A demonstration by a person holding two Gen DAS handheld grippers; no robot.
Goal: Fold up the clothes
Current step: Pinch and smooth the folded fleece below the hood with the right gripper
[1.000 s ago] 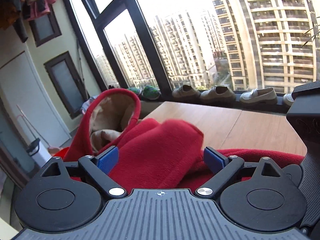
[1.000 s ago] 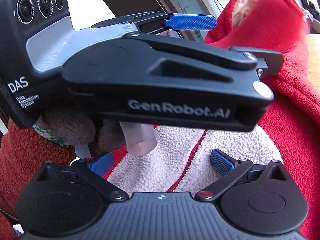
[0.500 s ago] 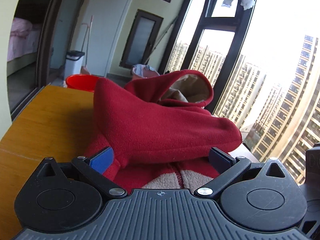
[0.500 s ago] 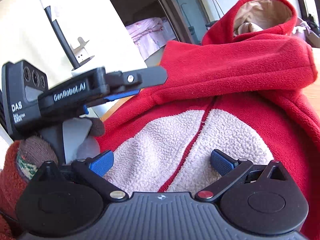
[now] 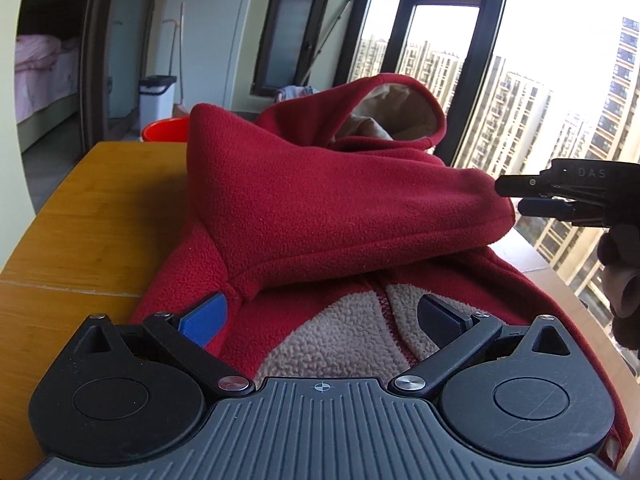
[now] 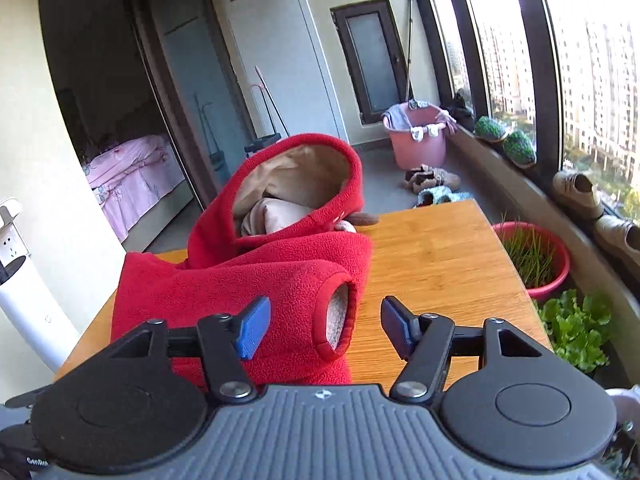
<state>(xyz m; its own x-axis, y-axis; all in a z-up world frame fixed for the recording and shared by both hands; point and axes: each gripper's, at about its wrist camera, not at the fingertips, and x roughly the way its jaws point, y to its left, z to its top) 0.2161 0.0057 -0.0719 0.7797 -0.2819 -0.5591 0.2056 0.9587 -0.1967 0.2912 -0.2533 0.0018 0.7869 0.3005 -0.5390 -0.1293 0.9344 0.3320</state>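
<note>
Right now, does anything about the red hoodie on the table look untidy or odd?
Yes. The red hoodie is only partly folded: one sleeve lies across the chest, but the hood stands up open with its beige lining bunched inside. The sleeve cuff gapes at the garment's edge. Nothing looks spilled or damaged on the wooden table.

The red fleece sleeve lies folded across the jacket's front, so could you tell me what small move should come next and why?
Probably ease the right gripper forward onto the sleeve cuff. Its jaws have just been closing, with the cuff opening between them, not yet pinched. The left gripper stands wide open over the red jacket, holding nothing, so the cuff is the nearest hold.
</note>
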